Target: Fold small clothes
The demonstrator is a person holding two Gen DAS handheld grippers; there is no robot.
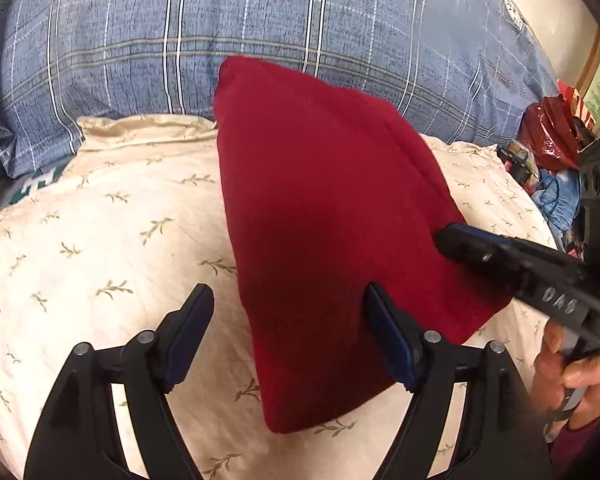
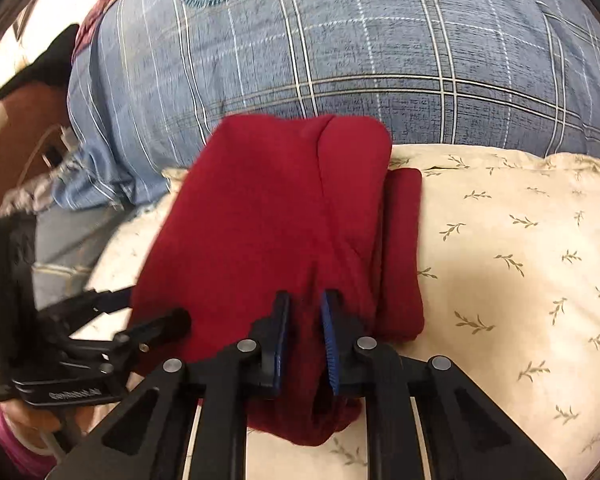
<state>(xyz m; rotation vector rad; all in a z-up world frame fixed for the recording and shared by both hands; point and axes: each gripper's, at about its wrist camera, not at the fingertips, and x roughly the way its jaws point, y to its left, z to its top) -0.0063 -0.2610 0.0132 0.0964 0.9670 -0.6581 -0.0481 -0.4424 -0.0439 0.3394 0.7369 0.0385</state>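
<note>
A dark red garment [image 1: 320, 208], folded into a long strip, lies on a cream leaf-print pillow [image 1: 112, 240]. My left gripper [image 1: 288, 292] stands open over its near end. One finger is off the cloth's left edge and the other is over the cloth. In the right wrist view the left gripper [image 2: 152, 306] sits at the left edge of the garment [image 2: 260, 216]. My right gripper [image 2: 306, 298] is pinched on a raised fold at the near end. From the left wrist view the right gripper [image 1: 440, 238] reaches in at the cloth's right edge.
A blue plaid duvet [image 1: 260, 32] bulges behind the pillow. A red bag [image 1: 548, 132] and mixed clutter lie at the far right. A hand [image 1: 572, 368] holds the right gripper's handle. Brown furniture [image 2: 16, 140] stands at the left of the bed.
</note>
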